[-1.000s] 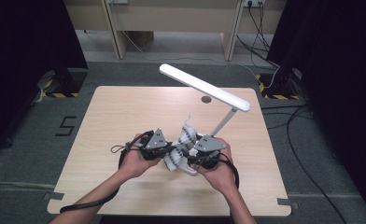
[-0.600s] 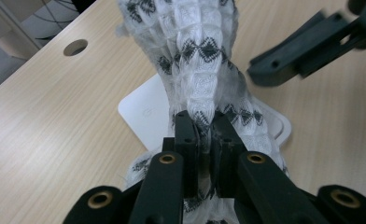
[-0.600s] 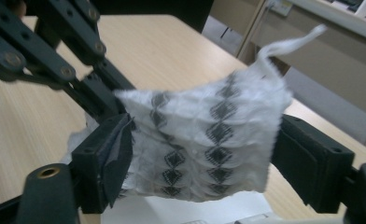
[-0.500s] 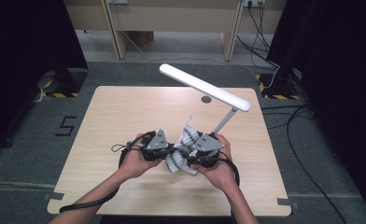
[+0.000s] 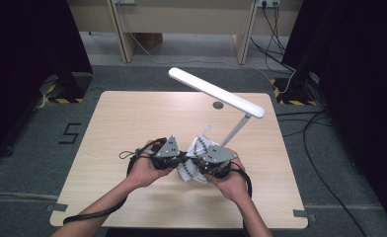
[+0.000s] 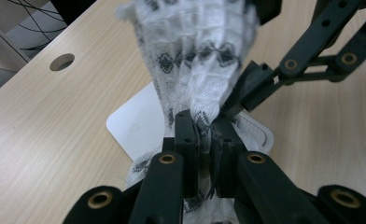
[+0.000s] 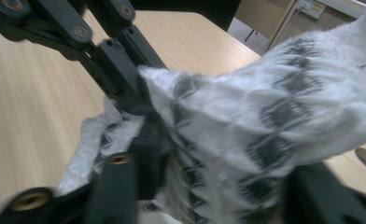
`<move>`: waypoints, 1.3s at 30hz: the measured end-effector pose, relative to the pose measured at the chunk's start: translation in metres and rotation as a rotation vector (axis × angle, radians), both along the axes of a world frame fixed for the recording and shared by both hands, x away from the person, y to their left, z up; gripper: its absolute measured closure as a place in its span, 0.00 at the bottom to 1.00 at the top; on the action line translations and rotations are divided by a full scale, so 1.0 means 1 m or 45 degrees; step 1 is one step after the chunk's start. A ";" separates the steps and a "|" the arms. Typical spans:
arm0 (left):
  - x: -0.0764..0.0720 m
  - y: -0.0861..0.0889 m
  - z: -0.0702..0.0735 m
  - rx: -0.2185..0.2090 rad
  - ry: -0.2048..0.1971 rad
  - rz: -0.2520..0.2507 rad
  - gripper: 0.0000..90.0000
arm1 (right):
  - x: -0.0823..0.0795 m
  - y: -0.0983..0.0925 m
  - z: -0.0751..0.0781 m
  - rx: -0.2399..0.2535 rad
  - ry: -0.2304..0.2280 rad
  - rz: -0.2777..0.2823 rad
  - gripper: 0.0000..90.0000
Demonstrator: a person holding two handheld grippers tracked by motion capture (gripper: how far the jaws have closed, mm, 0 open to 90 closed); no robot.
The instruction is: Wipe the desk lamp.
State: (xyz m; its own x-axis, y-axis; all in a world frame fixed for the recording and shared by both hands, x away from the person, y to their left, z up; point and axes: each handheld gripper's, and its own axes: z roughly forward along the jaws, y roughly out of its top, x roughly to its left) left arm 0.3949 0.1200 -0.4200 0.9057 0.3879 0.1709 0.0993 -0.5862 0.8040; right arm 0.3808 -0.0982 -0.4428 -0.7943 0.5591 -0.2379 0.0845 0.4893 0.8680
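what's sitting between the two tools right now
A white cloth with black diamond patterning bridges them in the high view. The left tool pinches it; the right tool, whose jaws have just been closing, has it between them.

patterned white cloth (image 7: pixel 265 126) against black claw (image 7: pixel 125 88)

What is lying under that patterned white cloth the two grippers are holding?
Under the cloth lies the lamp's flat white base on the wooden table. Cloth and the left gripper cover the base's middle.
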 end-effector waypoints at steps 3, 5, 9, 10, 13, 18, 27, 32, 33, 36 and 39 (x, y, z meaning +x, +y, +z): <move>0.001 -0.001 0.000 -0.006 0.006 0.002 0.92 | -0.001 -0.001 0.000 0.020 0.016 0.008 0.80; 0.002 -0.002 0.000 -0.009 0.008 0.003 0.92 | -0.002 -0.001 -0.001 0.014 0.019 0.013 0.86; 0.002 -0.002 -0.001 -0.021 0.017 0.008 0.91 | -0.005 0.000 0.001 -0.007 0.031 -0.001 0.92; 0.002 -0.002 -0.001 -0.025 0.019 0.009 0.91 | -0.005 0.000 0.001 -0.007 0.031 -0.001 0.92; 0.003 -0.003 0.000 -0.034 0.025 0.013 0.86 | -0.006 -0.001 0.002 -0.011 0.036 -0.021 0.93; 0.004 0.000 0.003 -0.094 0.022 0.044 0.64 | -0.009 -0.011 0.005 0.009 0.054 -0.079 0.93; 0.014 0.011 0.004 -0.188 0.023 0.164 0.61 | -0.016 -0.043 0.002 0.001 0.094 -0.197 0.93; 0.030 0.013 -0.018 -0.135 0.082 0.270 0.71 | -0.022 -0.058 0.002 -0.010 0.091 -0.259 0.93; 0.032 0.011 -0.024 -0.113 0.094 0.275 0.72 | -0.023 -0.062 0.002 -0.009 0.090 -0.277 0.93; 0.036 0.003 -0.042 -0.047 0.131 0.262 0.77 | -0.025 -0.071 0.006 -0.015 0.087 -0.337 0.93; 0.040 -0.006 -0.056 -0.008 0.152 0.256 0.78 | -0.024 -0.077 0.009 0.003 0.080 -0.376 0.93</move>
State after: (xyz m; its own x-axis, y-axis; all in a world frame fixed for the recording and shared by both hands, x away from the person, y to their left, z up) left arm 0.4348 0.1144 -0.4761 0.8239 0.5630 0.0641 0.3082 -0.5403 0.7830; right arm 0.3564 -0.1752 -0.4333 -0.6101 0.7688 -0.1917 0.2766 0.4334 0.8577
